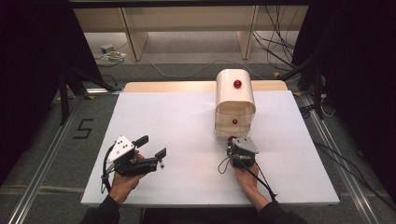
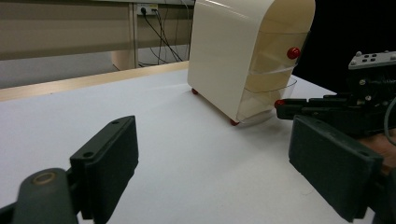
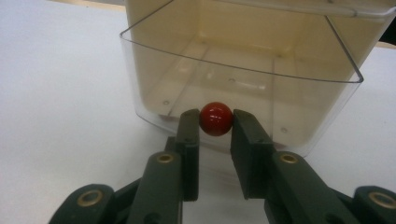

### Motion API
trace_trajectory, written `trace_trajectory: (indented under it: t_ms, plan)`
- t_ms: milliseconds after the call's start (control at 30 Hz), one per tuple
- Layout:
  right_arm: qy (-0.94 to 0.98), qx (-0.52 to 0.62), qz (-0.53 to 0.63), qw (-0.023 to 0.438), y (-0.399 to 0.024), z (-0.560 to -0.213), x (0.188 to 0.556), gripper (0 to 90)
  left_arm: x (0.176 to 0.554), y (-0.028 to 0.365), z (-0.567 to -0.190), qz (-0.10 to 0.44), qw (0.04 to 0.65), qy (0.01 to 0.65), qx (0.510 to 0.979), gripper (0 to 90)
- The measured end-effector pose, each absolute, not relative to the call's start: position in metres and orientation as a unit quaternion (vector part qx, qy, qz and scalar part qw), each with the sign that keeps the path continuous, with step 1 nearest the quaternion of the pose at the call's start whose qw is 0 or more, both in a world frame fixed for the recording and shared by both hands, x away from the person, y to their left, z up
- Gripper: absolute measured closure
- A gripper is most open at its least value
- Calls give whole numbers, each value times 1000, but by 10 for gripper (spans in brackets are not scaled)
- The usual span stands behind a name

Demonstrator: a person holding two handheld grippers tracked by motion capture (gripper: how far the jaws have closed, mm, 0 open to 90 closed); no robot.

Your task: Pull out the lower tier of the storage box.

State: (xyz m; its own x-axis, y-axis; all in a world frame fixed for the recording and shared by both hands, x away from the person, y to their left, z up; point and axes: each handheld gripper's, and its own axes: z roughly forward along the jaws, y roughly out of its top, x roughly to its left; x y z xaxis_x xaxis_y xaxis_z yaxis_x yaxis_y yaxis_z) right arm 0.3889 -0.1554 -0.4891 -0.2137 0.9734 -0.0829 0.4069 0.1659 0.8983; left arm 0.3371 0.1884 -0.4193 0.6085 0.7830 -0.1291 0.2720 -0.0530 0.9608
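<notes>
The right gripper [image 3: 216, 122] is clamped on the red ball knob [image 3: 216, 118] of the bottom drawer [image 3: 243, 88], a clear plastic tray drawn partway out of the cream drawer cabinet [image 1: 235, 100] that stands toward the far right of the white counter [image 1: 177, 126]. The left gripper [image 1: 150, 148] rests on the near left of the counter, its jaws apart and holding nothing, well away from the cabinet.

The knob is round and glossy, and the pads appear to meet it only at its widest points, so a pull that is not straight could let it slip out. The cabinet looks light and nothing holds it down; a hard tug, or a drawer that binds, could drag or tip the whole unit toward the person.

The right gripper view shows the grip itself and the empty drawer floor. The high view instead shows the upper knobs [image 1: 237, 84] and where the cabinet stands. The left gripper view shows the cabinet's small red feet [image 2: 234, 122] and the drawer jutting from its front.
</notes>
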Motion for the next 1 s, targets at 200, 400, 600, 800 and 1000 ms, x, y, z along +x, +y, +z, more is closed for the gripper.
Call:
trace_trajectory:
  t_ms: [200, 400, 600, 800, 1000]
  plan:
    - [675, 512, 391, 360, -156, -489, 387, 734, 337, 188, -419, 224, 572, 382, 691, 158]
    - [678, 507, 389, 363, -155, -489, 384, 734, 337, 188, -419, 224, 572, 382, 691, 158]
    - [680, 507, 387, 361, -155, -489, 382, 734, 337, 189, -419, 224, 573, 382, 690, 158]
    - [679, 512, 386, 357, -156, -488, 382, 728, 337, 189, -419, 223, 572, 381, 691, 158]
    - [694, 514, 401, 306, -165, -484, 382, 601, 337, 189, -419, 224, 572, 381, 691, 158]
